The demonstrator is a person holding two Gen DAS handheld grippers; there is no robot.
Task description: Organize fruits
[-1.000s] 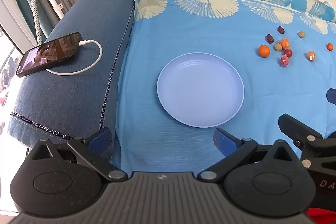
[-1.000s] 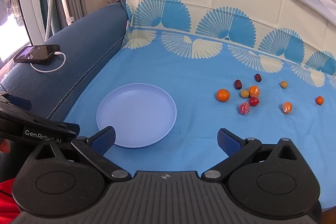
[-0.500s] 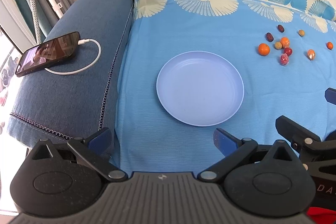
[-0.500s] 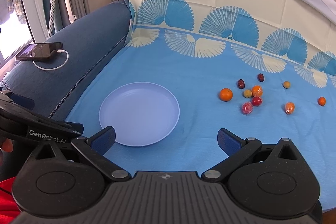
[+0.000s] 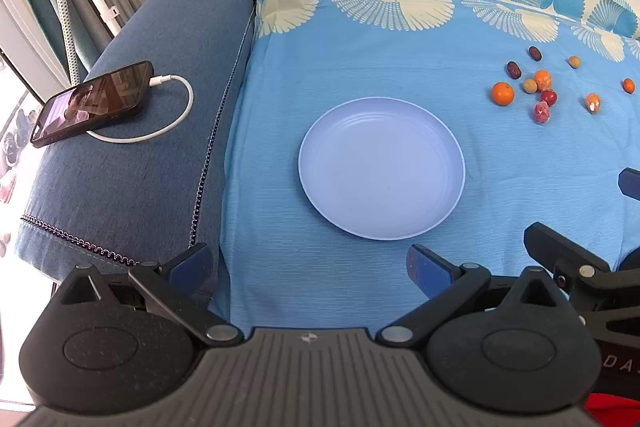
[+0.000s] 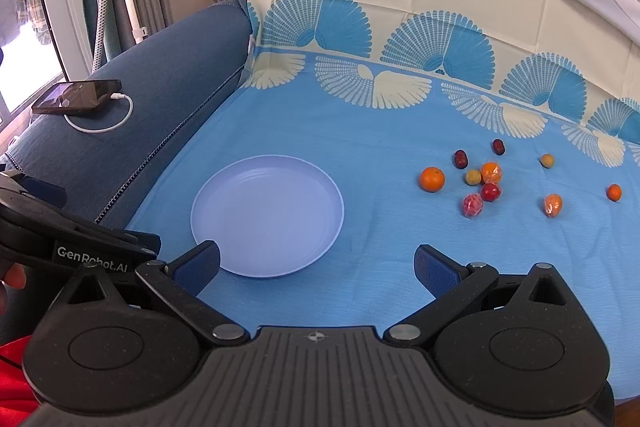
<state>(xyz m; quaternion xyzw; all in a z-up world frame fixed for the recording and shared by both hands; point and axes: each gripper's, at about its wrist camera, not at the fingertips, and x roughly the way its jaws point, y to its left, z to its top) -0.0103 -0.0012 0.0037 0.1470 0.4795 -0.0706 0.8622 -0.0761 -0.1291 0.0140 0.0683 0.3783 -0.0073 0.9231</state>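
An empty pale blue plate lies on the blue cloth; it also shows in the right wrist view. Several small fruits lie scattered to its right: an orange, a red fruit, a wrapped red one, dark dates and small orange ones. The orange also shows in the left wrist view. My left gripper is open and empty, near the plate's front edge. My right gripper is open and empty, front right of the plate, well short of the fruits.
A phone on a white charging cable lies on the blue sofa arm to the left. The patterned cloth runs up the backrest. The right gripper's body shows at the left wrist view's right edge.
Both grippers have drifted slightly; the right wrist view has shifted so the plate and fruits sit a little further right. Both stay open and empty.
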